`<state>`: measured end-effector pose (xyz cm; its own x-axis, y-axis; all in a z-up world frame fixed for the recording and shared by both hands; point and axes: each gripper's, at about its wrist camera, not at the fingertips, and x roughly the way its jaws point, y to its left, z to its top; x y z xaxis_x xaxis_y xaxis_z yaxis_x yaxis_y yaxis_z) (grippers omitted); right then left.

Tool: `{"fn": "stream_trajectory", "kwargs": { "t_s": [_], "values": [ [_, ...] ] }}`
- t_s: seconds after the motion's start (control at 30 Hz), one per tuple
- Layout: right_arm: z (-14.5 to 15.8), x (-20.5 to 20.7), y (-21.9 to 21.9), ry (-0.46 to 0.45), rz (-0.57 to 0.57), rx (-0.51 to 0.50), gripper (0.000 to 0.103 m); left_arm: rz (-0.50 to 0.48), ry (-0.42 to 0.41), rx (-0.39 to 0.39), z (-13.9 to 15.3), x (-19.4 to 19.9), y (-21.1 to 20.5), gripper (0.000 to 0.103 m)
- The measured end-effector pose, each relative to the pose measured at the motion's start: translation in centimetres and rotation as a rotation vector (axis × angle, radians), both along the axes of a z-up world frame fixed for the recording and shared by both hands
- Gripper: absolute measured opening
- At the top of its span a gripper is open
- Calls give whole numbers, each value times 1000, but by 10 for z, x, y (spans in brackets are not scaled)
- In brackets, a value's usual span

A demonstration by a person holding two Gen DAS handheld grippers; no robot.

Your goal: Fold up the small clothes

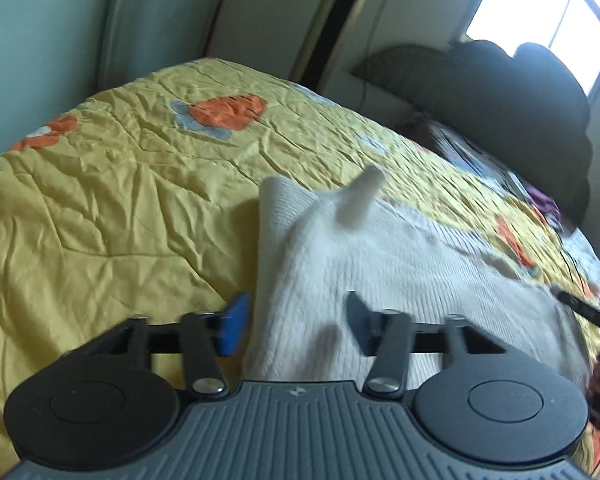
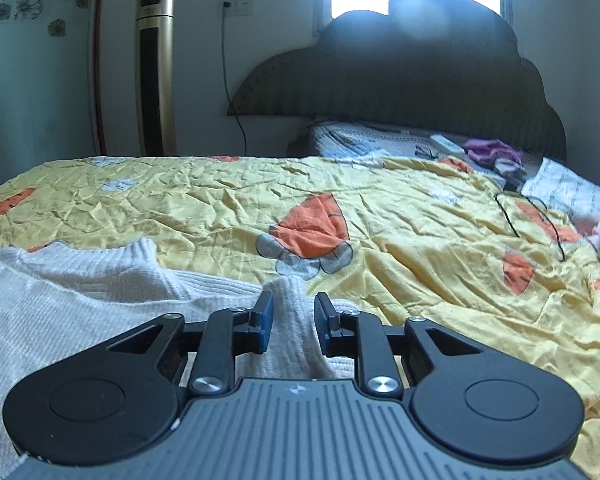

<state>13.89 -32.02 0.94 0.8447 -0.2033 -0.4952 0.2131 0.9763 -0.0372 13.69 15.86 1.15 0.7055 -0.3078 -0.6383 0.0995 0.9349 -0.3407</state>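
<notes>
A white ribbed knit garment (image 1: 380, 264) lies on the yellow quilt (image 1: 100, 200). In the left wrist view part of it stands raised between the fingers of my left gripper (image 1: 296, 320), whose jaws stand wide apart around the fabric without pinching it. In the right wrist view the garment (image 2: 80, 292) spreads to the left, and a narrow strip of it runs between the fingers of my right gripper (image 2: 292, 320), whose jaws are narrowly apart, close on either side of that strip. The right gripper's tip (image 1: 580, 304) shows at the left view's right edge.
The quilt (image 2: 420, 240) has orange and grey flower patches. A dark headboard (image 2: 420, 72) stands at the back. Purple cloth (image 2: 488, 150), a remote and a black cable (image 2: 532, 220) lie near the pillows. A gold tower fan (image 2: 156, 68) stands by the wall.
</notes>
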Motion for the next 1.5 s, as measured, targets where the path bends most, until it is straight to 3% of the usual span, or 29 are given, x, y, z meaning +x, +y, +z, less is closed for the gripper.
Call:
{"fn": "stream_trajectory", "kwargs": {
  "t_s": [0.03, 0.1, 0.2, 0.37, 0.57, 0.67, 0.77, 0.97, 1.07, 1.13, 1.27, 1.37, 1.43, 1.5],
  "values": [
    [0, -1, 2, 5, 10, -9, 38, -9, 4, 2, -1, -1, -1, 32],
    [-1, -1, 7, 18, 25, -26, 42, -15, 7, 19, -2, -2, -4, 11],
    [-3, -2, 10, 26, 19, -38, 43, -34, 0, 10, -1, -10, -1, 9],
    [0, -9, 11, 29, 32, -28, 45, -59, 33, -83, 2, -42, 26, 8],
    [-7, -8, 14, 66, 56, -51, 54, -42, 109, -29, -14, -35, 31, 11],
    [0, -14, 23, 14, 43, -44, 54, -37, -6, 71, 9, -36, 18, 12],
    [11, -20, 44, -24, 113, -76, 56, -67, -135, 195, 32, -37, -3, 12],
    [11, -6, 89, 53, 352, -66, 56, -278, -163, 233, 40, -1, -61, 12],
    [0, 3, 106, 92, 393, -80, 56, -315, -147, 235, 30, 23, -81, 12],
    [-7, 8, 107, 106, 373, -100, 58, -300, -141, 229, 23, 42, -87, 12],
    [-8, 11, 85, 80, 264, -58, 68, -172, -79, 218, 3, 87, -79, 12],
    [-11, 16, 53, 56, 108, -37, 69, -102, 8, 104, -19, 110, -56, 12],
    [-16, 18, 26, 57, 53, 60, 67, -85, -3, 47, -23, 109, -48, 12],
    [-23, 18, 10, 62, 53, 156, 67, -89, -20, 85, -20, 104, -53, 12]
  ]
}}
